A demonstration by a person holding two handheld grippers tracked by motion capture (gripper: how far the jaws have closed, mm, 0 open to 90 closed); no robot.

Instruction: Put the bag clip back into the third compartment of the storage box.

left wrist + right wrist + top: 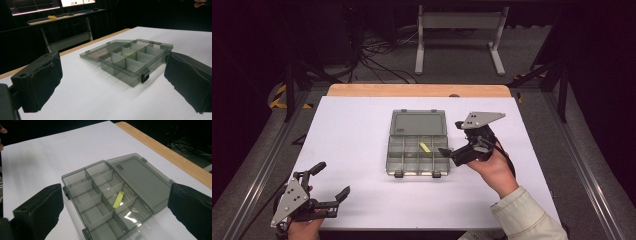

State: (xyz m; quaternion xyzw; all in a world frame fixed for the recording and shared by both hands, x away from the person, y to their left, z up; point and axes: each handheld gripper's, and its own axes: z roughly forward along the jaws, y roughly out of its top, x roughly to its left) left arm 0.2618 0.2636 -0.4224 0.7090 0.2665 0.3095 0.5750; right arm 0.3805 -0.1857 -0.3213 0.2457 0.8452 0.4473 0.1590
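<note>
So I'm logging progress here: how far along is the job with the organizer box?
Done: the organizer box lies open, lid flat on the table, and a yellow strip rests in one compartment. In hand: nothing; the right hand-held gripper is beside the box, jaws open and empty; the left hand-held gripper waits open near the front edge. Left: probably closing and latching the lid.

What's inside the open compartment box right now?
The compartment box, lid open flat, holds one yellow strip, leaning across a divider in a compartment of the row next to the lid. The other compartments look empty, though glare hides part of one floor.
</note>
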